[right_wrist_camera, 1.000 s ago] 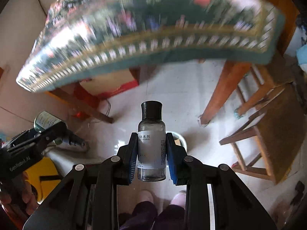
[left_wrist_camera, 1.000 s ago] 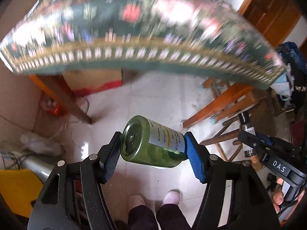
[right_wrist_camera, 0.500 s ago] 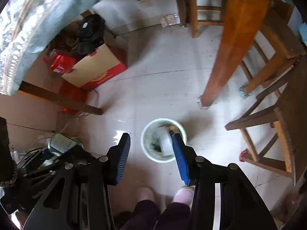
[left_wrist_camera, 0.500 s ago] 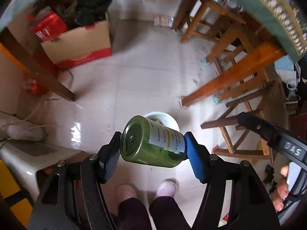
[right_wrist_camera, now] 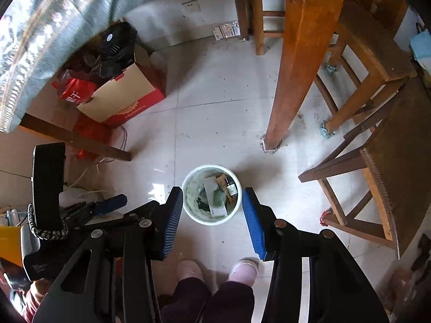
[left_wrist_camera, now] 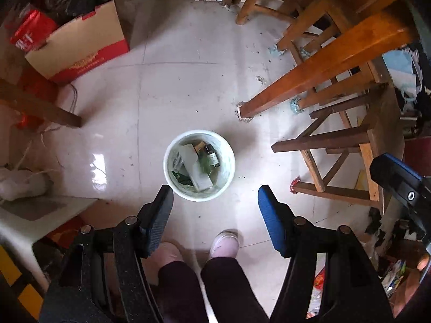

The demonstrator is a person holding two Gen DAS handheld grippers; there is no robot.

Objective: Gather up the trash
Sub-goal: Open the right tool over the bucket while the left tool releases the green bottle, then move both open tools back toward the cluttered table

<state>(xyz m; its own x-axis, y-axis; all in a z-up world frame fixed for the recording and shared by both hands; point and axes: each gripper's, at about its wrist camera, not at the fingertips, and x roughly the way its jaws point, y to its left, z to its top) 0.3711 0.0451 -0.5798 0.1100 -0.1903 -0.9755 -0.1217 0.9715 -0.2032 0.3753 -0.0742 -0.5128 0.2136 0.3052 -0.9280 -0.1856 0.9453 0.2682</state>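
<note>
Trash bin (left_wrist_camera: pixel 229 158) w/ bottle (left_wrist_camera: pixel 211 157) below both released, empty grippers; fan (right_wrist_camera: pixel 115 44) only right view.

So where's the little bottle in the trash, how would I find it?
Start at the thick orange wooden table leg and drop to the round white plastic bin standing on the pale tiled floor near its foot. Inside, on the leg's side, lies the small dark green glass bottle: beside the flat pale cartons, only it has a black cap.
</note>
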